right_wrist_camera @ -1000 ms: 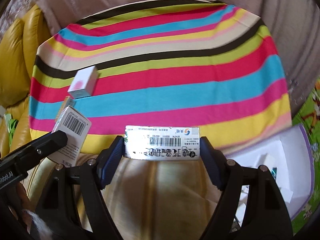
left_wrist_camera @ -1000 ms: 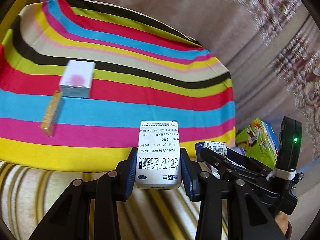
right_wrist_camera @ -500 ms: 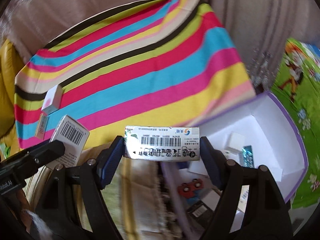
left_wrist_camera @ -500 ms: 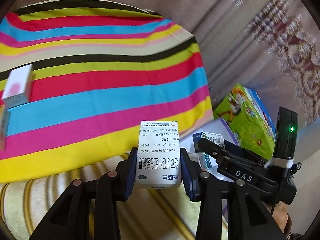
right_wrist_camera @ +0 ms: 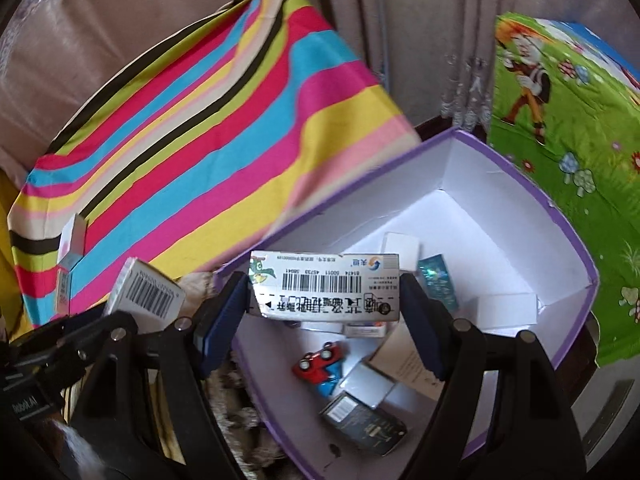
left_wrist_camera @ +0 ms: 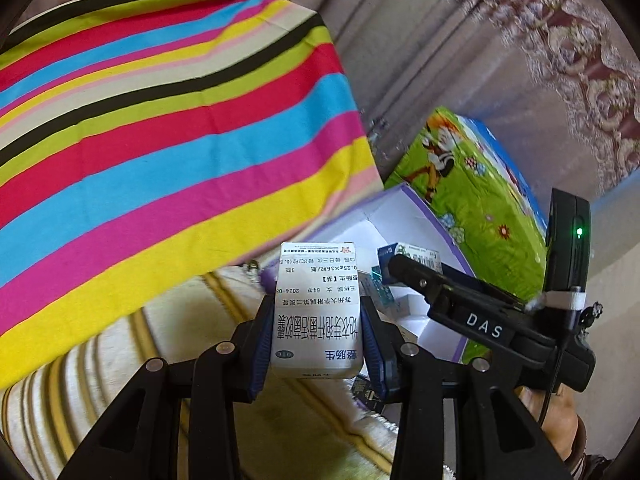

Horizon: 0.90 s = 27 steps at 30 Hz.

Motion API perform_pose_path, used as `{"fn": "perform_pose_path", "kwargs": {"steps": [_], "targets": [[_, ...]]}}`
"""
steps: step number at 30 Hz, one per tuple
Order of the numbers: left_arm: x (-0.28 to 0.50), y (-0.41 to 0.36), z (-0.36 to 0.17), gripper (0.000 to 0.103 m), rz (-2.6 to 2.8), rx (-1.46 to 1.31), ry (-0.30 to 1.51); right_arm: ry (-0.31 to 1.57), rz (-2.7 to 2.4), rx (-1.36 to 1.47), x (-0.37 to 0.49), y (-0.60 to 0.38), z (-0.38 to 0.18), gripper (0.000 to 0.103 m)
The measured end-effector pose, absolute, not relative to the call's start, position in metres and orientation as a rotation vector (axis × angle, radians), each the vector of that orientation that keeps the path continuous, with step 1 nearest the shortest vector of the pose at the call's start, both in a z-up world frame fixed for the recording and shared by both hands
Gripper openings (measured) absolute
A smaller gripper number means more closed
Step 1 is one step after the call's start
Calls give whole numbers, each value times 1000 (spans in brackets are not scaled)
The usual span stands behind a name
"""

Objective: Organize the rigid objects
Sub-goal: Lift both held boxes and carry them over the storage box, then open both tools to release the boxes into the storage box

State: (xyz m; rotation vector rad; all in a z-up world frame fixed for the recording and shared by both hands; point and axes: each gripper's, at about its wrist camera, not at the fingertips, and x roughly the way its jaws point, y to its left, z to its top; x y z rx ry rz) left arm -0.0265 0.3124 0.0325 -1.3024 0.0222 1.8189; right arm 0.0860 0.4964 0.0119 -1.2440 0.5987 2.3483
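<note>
Your left hand-held gripper (left_wrist_camera: pixel 317 332) is clamped on a white carton (left_wrist_camera: pixel 317 312), its 2 blue pads (left_wrist_camera: pixel 262 344) pressing the carton's long sides, printed face up. Ahead and to the right of it sits the purple-rimmed box (left_wrist_camera: pixel 404 200), with the striped cloth (left_wrist_camera: pixel 160 120) spread ahead and to the left.

Your right hand-held gripper (right_wrist_camera: pixel 324 308) grips a long carton (right_wrist_camera: pixel 325 286) by its 2 short ends, barcode side facing the camera. That carton hangs over the near left part of the box (right_wrist_camera: pixel 560 216), above its white floor. Below and just beyond the fingers lie a red toy car (right_wrist_camera: pixel 318 364), a dark pack (right_wrist_camera: pixel 362 420), a teal packet (right_wrist_camera: pixel 438 280) and several white cartons. Left of this gripper you can see the other gripper's carton (right_wrist_camera: pixel 146 298) from its barcode end. Farther left, a small pink-and-white box (right_wrist_camera: pixel 72 240) stands on the cloth (right_wrist_camera: pixel 200 140). A green cartoon-printed box (right_wrist_camera: pixel 560 120) lies right of the purple-rimmed one.
</note>
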Motion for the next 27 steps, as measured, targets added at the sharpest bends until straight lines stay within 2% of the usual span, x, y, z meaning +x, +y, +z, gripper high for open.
{"fn": "perform_pose_path", "kwargs": {"steps": [7,12,21,25,27], "targets": [[-15,338,27,41,1773,-1313,78,574,2297,-1225,94,519,8,78],[-9,347,25,41,1752,-1317,103,490,2266,-1236,104,523,3,78],[-8,354,16,43,1714,-1354,111,476,2246,-1242,113,527,0,78],[-11,352,16,51,1719,-1364,89,452,2254,-1249,109,523,3,79],[-12,350,15,52,1722,-1368,78,449,2252,-1252,109,522,3,79]]}}
